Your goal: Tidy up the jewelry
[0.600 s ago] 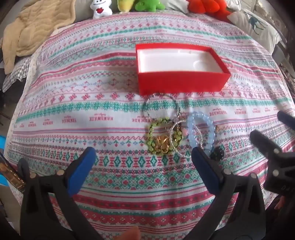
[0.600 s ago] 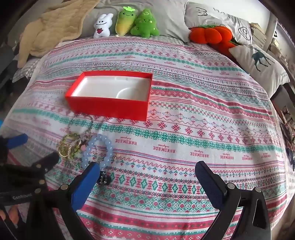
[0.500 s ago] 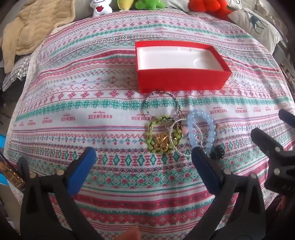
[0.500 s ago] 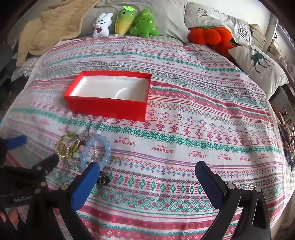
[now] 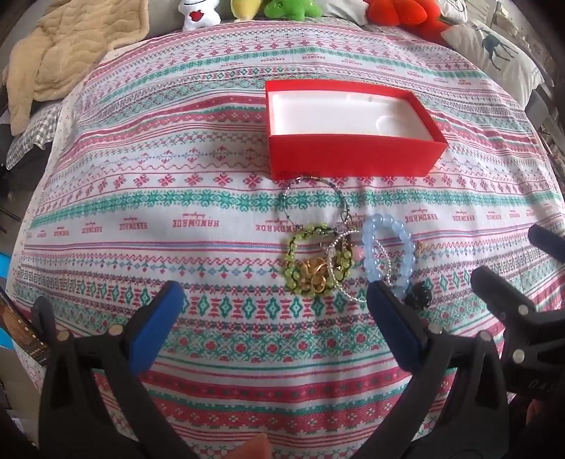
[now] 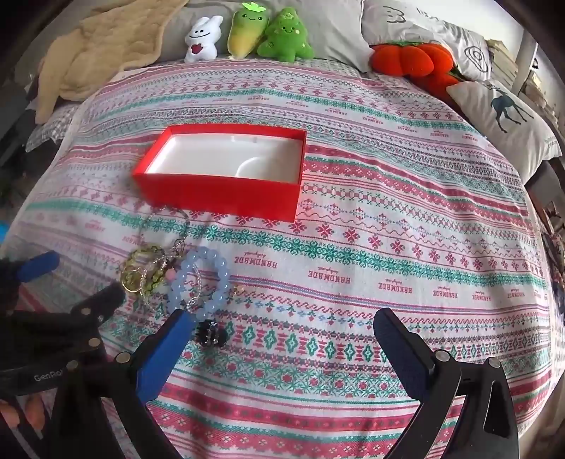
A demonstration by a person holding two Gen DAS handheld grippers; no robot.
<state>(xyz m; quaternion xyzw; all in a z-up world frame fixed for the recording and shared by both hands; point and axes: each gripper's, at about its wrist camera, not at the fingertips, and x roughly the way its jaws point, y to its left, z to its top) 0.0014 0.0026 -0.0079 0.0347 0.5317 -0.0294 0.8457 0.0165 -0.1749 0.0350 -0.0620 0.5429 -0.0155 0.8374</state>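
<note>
The left gripper (image 5: 272,310) hangs wide open over the bed (image 5: 141,212), holding nothing. Bracelets (image 5: 388,250) lie heaped just in front of the empty red box (image 5: 353,155). The right gripper (image 6: 282,339) gapes too, also empty.

Black bead cluster (image 5: 418,298): we see it partly hidden behind the left gripper's right finger (image 5: 395,325)
Gold pieces (image 5: 314,275): we cannot separate them in the tangle
White plush (image 5: 197,14): cut by the top edge
Right gripper (image 5: 529,282): cut at the right edge
</note>
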